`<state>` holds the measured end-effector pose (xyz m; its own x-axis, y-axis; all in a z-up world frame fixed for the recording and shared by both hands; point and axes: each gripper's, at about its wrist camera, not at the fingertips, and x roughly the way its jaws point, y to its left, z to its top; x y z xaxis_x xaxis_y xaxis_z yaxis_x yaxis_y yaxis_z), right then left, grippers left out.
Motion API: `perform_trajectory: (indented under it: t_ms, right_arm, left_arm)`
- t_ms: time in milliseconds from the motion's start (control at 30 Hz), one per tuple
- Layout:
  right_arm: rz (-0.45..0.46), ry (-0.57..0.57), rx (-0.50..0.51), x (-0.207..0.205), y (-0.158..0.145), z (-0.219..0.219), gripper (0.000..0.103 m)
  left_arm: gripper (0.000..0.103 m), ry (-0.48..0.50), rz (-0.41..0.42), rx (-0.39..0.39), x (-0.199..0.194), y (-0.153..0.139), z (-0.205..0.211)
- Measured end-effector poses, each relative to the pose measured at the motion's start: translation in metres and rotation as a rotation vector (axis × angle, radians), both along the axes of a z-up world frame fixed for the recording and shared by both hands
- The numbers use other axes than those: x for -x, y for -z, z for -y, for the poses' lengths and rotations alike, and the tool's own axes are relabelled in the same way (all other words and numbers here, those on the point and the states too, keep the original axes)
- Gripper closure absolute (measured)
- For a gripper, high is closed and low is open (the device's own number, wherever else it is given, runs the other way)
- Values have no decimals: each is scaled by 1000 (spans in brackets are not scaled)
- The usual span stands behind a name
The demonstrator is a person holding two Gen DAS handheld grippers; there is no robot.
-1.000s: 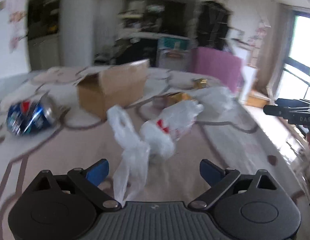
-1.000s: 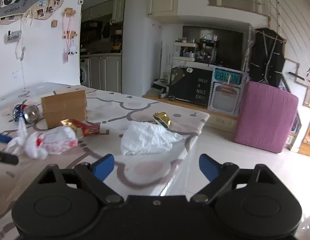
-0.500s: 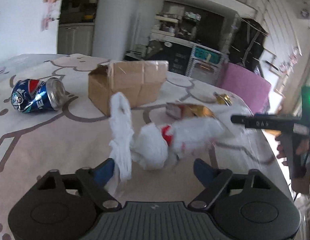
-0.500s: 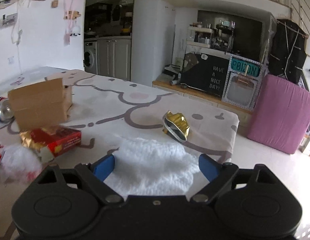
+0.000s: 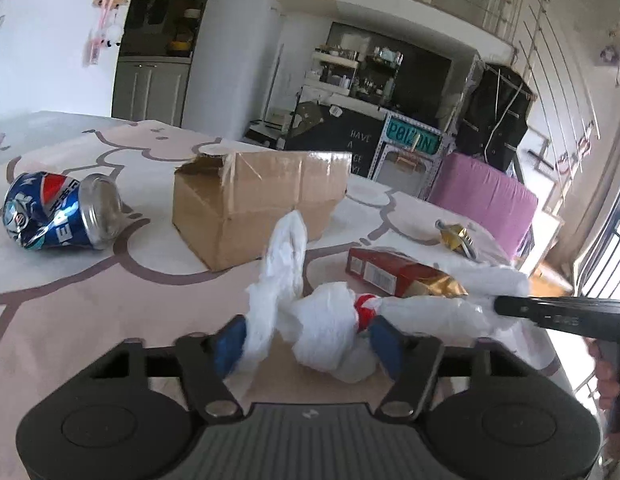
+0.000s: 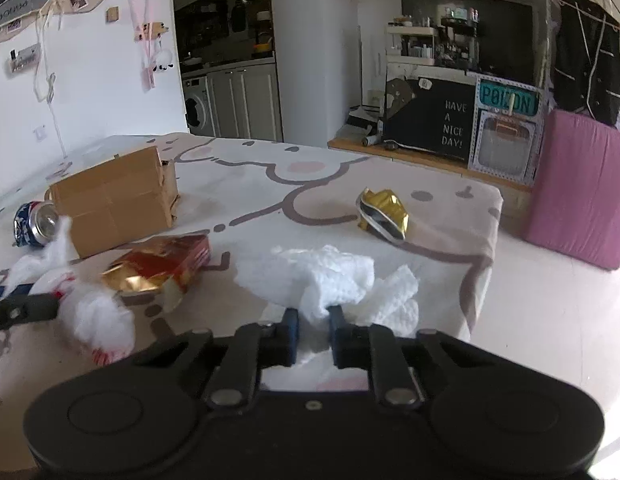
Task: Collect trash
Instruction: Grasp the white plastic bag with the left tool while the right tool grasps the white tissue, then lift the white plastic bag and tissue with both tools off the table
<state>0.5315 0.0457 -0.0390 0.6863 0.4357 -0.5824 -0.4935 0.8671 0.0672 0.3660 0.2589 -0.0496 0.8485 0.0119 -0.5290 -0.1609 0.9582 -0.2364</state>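
Left wrist view: left gripper is down at the table, jaws spread wide either side of a white plastic bag with a red mark at its knot. Fingers bracket the bag but aren't clamped on it; one bag handle loop sticks up by the left finger. Behind the bag, a torn red snack box with gold foil lining lies on its side. Cardboard box sits further back, and a dented blue Pepsi can lies on its side well left of it. Crumpled gold wrapper is off near the far right table edge. The other gripper's black finger pokes in from the right, over the white tissue.

Right wrist view: right gripper is pinched down on a crumpled white paper towel, jaws close together with tissue squeezed between the blue pads. Towel sits near the table's right edge, on the cartoon-print cloth. Gold wrapper just beyond it. Snack box to the left, plastic bag nearer left, cardboard box and can behind.
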Motion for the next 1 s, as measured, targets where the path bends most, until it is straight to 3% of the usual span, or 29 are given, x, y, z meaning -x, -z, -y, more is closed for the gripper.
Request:
perform_trajectory:
  t_ms: [100, 233, 267, 667, 1000]
  right_arm:
    - [-15, 9, 4, 8, -1, 2, 92]
    - [-16, 7, 19, 24, 0, 4, 93]
    - [-15, 10, 22, 28, 0, 5, 93]
    - [-23, 25, 15, 98, -16, 15, 94]
    - [-30, 79, -19, 156, -31, 35, 95]
  left_arm:
    - [59, 19, 0, 13, -4, -3, 1]
    - [71, 40, -18, 6, -2, -7, 5]
    - [81, 45, -23, 6, -1, -7, 7]
    - [81, 73, -14, 5, 51, -20, 27]
    - [81, 17, 12, -31, 107, -39, 42]
